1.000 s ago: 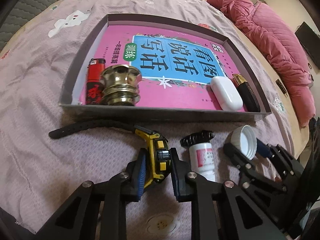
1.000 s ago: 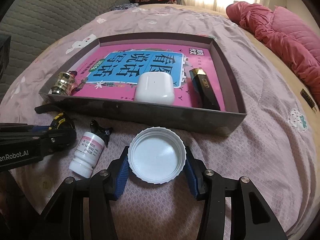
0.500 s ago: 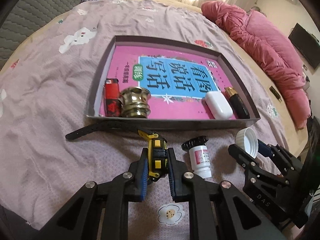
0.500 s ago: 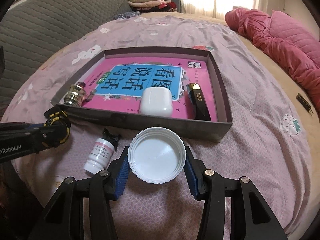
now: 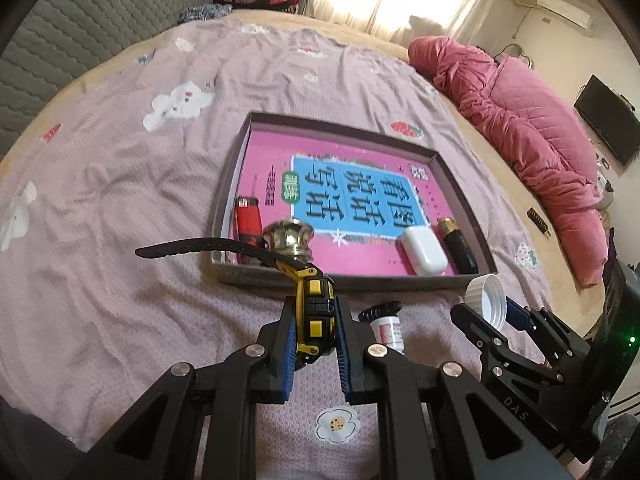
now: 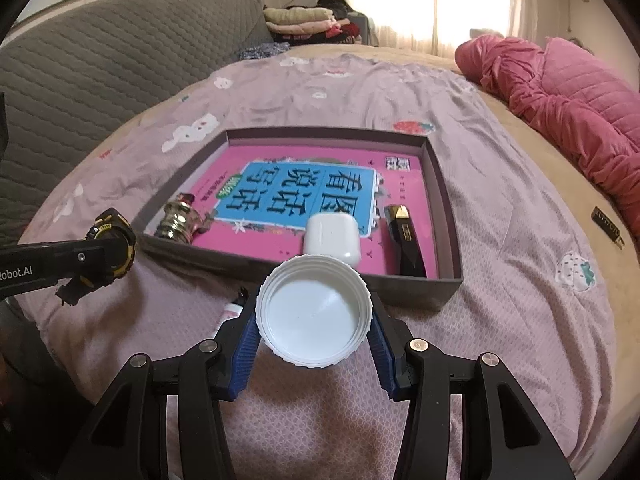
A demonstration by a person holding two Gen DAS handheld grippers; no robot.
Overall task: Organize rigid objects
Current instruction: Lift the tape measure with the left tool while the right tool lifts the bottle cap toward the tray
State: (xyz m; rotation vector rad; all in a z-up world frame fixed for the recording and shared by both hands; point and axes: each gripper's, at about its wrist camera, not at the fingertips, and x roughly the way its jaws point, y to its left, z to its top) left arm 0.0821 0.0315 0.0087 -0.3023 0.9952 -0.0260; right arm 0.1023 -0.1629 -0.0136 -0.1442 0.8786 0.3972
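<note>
My left gripper is shut on a yellow and black watch; its black strap hangs out to the left, above the bedspread. My right gripper is shut on a white jar lid, held above the bed in front of the tray. The grey tray holds a pink book, a red lighter, a brass knob, a white earbud case and a black and gold lighter. A small white bottle lies on the bed between the grippers.
The tray sits on a mauve bedspread. A pink quilt lies along the right side. A grey padded headboard stands at the left, with folded clothes at the far end.
Both grippers have risen away from the bed with their objects. The watch has come off the bedspread and its strap now hangs in the air. The tray looks smaller and farther.
</note>
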